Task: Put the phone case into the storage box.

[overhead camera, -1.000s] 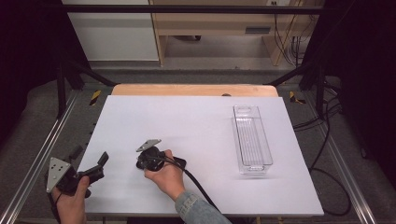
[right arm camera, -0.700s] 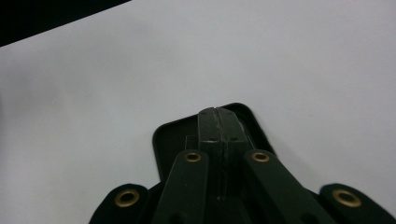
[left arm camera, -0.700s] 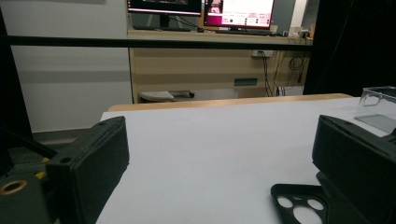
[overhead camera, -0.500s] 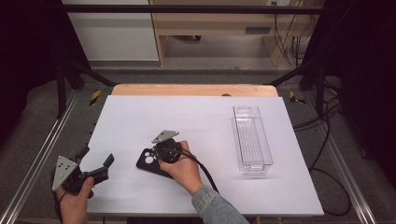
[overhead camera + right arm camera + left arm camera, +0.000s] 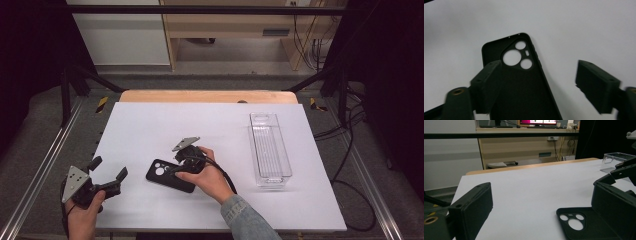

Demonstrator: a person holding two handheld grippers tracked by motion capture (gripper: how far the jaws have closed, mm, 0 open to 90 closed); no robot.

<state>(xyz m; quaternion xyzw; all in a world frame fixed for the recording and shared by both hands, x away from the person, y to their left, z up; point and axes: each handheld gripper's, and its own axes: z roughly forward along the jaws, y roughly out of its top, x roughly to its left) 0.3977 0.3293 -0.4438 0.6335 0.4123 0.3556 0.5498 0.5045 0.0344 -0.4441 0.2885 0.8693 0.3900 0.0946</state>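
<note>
Bench [image 5: 150, 125] middle and far part lay free, wide room for passing. Phone case [image 5: 167, 175] lay flat near front edge, between both hands. Clear tray [image 5: 270, 150] stood at right side, well apart, blocking passage there.

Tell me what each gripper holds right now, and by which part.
Nothing is held. The right gripper has just been opening; its fingers stand apart above the black phone case lying flat on the table. The left gripper is open, nothing between.
</note>
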